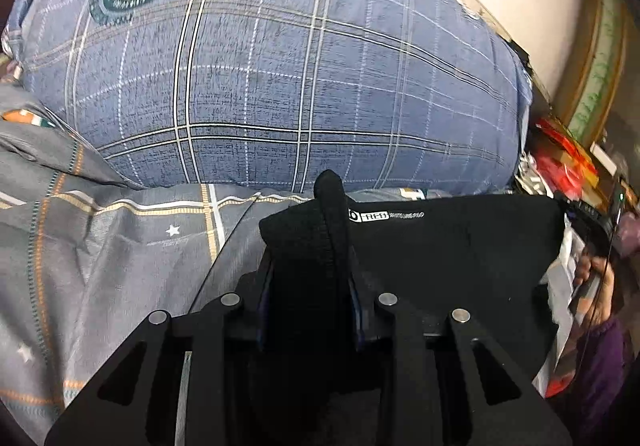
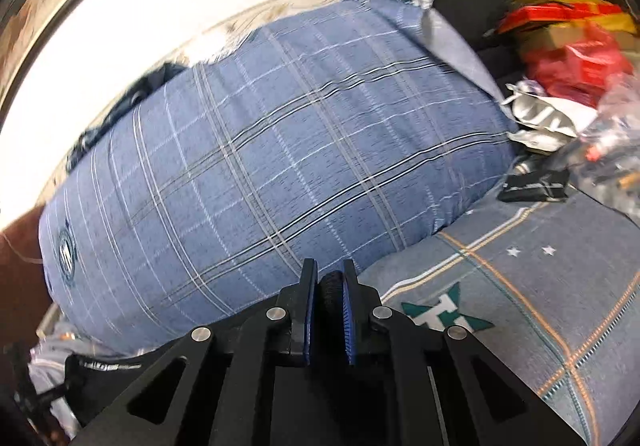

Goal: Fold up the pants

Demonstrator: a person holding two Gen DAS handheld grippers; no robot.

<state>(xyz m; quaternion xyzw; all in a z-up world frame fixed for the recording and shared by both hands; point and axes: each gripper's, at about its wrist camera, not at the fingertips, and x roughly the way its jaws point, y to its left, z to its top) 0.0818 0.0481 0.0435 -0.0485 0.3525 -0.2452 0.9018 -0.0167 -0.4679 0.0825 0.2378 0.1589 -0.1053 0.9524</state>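
The black pants (image 1: 460, 246) are held up above the grey plaid bed sheet (image 1: 100, 246). In the left wrist view my left gripper (image 1: 316, 270) is shut on a bunched fold of the pants, which bulges up between the fingers; white lettering shows on the waistband. In the right wrist view my right gripper (image 2: 330, 286) is shut on a thin black edge of the pants (image 2: 330, 292), close in front of the pillow. More of the pants (image 2: 100, 374) hangs at the lower left.
A big blue plaid pillow (image 1: 280, 66) lies right ahead against a white wall; it also shows in the right wrist view (image 2: 260, 166). Red bags and clutter (image 2: 572, 62) sit at the right. A black clip-like object (image 2: 536, 186) lies on the sheet (image 2: 520, 306).
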